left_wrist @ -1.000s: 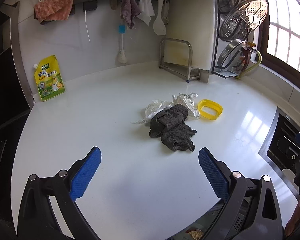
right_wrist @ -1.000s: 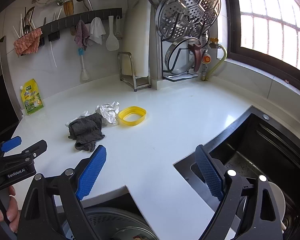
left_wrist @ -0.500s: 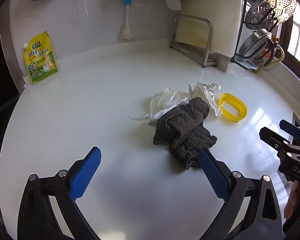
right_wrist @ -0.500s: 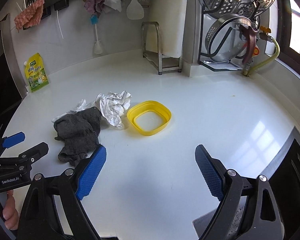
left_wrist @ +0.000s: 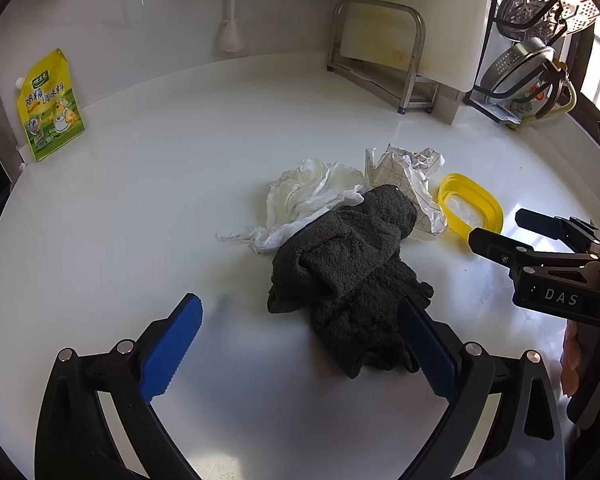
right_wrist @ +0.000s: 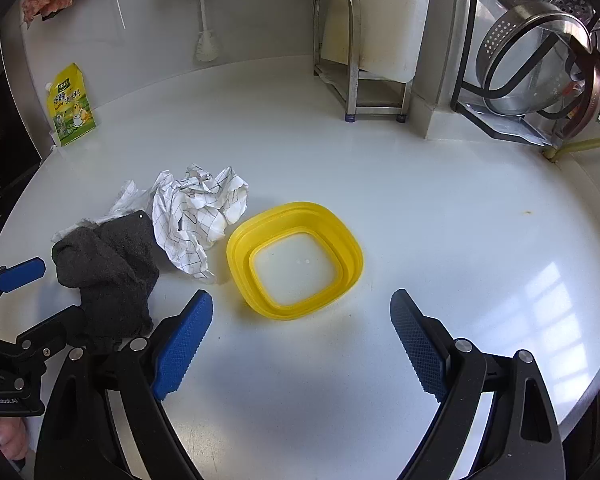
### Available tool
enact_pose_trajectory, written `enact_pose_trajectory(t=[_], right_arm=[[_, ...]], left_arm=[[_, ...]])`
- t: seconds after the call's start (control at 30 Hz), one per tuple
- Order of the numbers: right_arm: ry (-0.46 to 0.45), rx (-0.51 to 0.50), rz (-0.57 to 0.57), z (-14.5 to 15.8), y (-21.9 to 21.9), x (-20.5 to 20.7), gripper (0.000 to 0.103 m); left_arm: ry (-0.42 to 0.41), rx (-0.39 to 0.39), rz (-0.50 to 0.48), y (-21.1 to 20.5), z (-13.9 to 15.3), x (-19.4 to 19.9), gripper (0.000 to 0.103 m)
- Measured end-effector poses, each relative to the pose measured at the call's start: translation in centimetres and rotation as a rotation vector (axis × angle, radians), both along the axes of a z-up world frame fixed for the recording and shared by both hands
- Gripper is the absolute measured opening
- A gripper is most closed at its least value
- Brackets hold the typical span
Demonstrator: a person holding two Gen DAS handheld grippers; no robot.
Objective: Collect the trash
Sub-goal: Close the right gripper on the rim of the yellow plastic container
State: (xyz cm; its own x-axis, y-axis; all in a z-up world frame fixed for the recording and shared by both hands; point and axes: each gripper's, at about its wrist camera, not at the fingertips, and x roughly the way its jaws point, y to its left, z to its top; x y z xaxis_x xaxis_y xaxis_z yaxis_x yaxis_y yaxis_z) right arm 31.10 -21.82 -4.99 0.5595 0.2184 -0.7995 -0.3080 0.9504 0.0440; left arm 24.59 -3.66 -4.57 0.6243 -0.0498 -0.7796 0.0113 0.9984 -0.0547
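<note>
We find the trash grouped near the middle of the white countertop (right_wrist: pixel 440 184). A crumpled white tissue (left_wrist: pixel 312 192) lies at the far left of the group, and a ball of checked paper (right_wrist: pixel 198 216) sits just to its right. A dark grey cloth (left_wrist: pixel 352 272) lies on the near side of both, overlapping the tissue's near edge and touching the checked paper. A yellow collapsible bowl (right_wrist: pixel 294 258) stands upright just right of the checked paper, close to it; we cannot tell whether they touch. Its inside looks clear of items.

Farther out, a yellow-green refill pouch (left_wrist: pixel 48 106) leans against the wall at the far left. A brush with a blue head (right_wrist: pixel 204 20) hangs on the far wall. A metal rack (right_wrist: pixel 356 60) holding a white cutting board (right_wrist: pixel 384 16) stands at the far side, and a black wire rack with steel lids (right_wrist: pixel 532 64) stands at the far right.

The left gripper (left_wrist: pixel 300 348) hovers low over the counter on the near side of the cloth, its blue pads spread wide and empty; the right pad overlaps the cloth's near corner in view, contact unclear. The right gripper (right_wrist: pixel 302 332) sits at the near side of the bowl, fingers likewise wide apart and holding nothing, the bowl lying just beyond the gap. Part of a hand (left_wrist: pixel 572 356) shows behind it.
</note>
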Motion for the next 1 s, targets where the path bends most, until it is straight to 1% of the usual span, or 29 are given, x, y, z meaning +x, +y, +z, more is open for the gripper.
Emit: enact_pose_trajectory(t=[0.17,0.4,0.53,0.57,0.67,0.83,1.0], right_arm=[[0.009,-0.019,0.030,-0.2,0.7,1.3,0.086],[0.040,0.010,0.048,-0.7,1.3,2.7,0.086],[0.022,-0.042,0.077,-1.2,2.1,2.6,0.085],[0.022,-0.044,0.078,-1.3,2.1,2.6,0.082],[0.015,-0.038,0.075,-1.1,2.0,2.6,0.074],[0.015,-0.014,0.059,-1.0,1.4,2.5,0.072],[0.019,0.035,0.004,-0.7,-0.1,2.0,0.072]], left_arm=[[0.006,-0.006,0.000,-0.1,-0.1,0.6,0.096],[0.012,-0.024,0.004,0.0,-0.3,0.8,0.096],[0.007,-0.023,0.008,0.0,-0.2,0.7,0.096],[0.006,-0.020,0.009,-0.1,-0.2,0.7,0.096],[0.006,-0.018,0.016,-0.2,-0.2,0.7,0.096],[0.008,-0.028,0.021,-0.1,-0.2,0.5,0.096],[0.009,-0.040,0.025,-0.1,-0.3,-0.1,0.096]])
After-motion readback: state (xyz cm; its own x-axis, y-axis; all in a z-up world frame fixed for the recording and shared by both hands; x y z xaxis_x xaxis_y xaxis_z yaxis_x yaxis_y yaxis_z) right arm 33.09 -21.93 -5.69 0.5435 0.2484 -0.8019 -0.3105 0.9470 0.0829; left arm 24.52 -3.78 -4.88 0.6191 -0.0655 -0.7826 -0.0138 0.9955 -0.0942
